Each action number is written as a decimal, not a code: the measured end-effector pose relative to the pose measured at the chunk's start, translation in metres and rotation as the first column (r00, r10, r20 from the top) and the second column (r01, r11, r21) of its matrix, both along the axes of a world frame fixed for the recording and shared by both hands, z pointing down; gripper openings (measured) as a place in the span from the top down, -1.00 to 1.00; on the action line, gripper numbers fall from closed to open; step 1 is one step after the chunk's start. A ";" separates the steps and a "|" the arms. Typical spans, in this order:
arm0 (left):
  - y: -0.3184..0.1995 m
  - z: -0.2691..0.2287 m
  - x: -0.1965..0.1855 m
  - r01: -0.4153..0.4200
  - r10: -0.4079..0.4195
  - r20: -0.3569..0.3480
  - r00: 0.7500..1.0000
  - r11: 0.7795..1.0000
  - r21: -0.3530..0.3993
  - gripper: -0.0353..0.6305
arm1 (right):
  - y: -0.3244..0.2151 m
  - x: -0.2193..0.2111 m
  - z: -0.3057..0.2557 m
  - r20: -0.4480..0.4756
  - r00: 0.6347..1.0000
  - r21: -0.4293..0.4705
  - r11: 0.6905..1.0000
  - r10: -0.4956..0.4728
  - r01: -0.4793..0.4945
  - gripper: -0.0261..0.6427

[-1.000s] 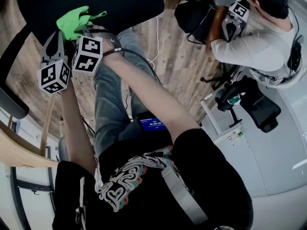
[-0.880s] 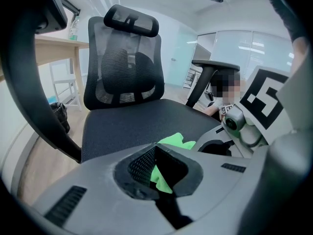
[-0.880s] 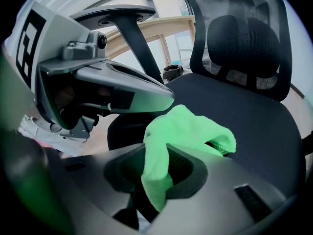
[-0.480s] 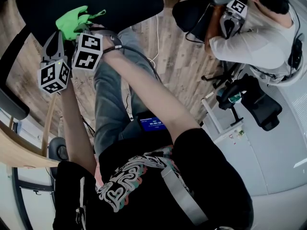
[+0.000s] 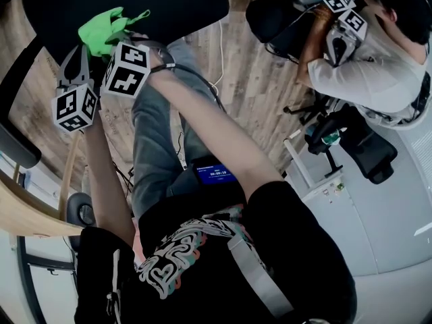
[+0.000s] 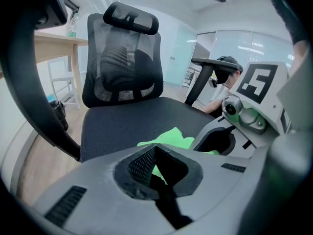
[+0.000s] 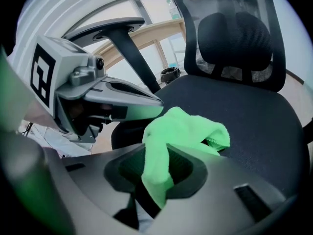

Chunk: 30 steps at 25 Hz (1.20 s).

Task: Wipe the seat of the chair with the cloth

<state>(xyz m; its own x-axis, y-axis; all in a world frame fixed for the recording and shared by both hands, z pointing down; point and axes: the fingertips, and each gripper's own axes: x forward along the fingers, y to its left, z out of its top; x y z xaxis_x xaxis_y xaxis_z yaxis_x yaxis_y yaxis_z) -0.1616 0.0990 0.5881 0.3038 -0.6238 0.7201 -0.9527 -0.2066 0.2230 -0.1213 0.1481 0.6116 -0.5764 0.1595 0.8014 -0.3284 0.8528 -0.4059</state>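
Note:
The black chair seat (image 5: 155,5) fills the top of the head view. A bright green cloth (image 5: 102,32) lies bunched on its near edge. My right gripper (image 5: 116,44) is shut on the cloth (image 7: 188,129), and one fold runs down between its jaws (image 7: 155,173). My left gripper (image 5: 74,58) hovers just left of the cloth, above the seat edge. Its jaws (image 6: 156,156) are closed together with nothing held; the cloth (image 6: 171,138) and the seat (image 6: 127,119) show beyond them.
The mesh backrest with headrest (image 6: 123,62) rises behind the seat. An armrest (image 5: 17,147) lies at the left, next to a wooden desk edge (image 5: 27,214). Another person (image 5: 364,52) with grippers and a second black chair (image 5: 358,147) are at the right, on the wood floor.
My right gripper's marker cube has tilted and shifted slightly right; the cloth stays on the seat edge. The other person at the top right has moved their grippers.

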 end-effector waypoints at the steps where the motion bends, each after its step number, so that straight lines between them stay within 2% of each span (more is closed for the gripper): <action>1: 0.000 0.000 0.000 0.001 -0.001 -0.001 1.000 1.000 0.000 0.89 | -0.001 0.001 -0.002 0.002 1.000 0.005 1.000 0.000 0.000 0.60; 19: -0.003 -0.021 0.013 -0.034 0.034 -0.018 0.999 0.999 0.029 0.89 | -0.031 0.026 -0.051 0.049 0.994 0.091 0.990 0.103 -0.107 0.60; 30: -0.016 -0.069 0.007 -0.036 0.034 0.021 0.999 0.995 0.088 0.89 | -0.052 0.049 -0.104 0.084 0.986 0.175 0.972 0.145 -0.158 0.60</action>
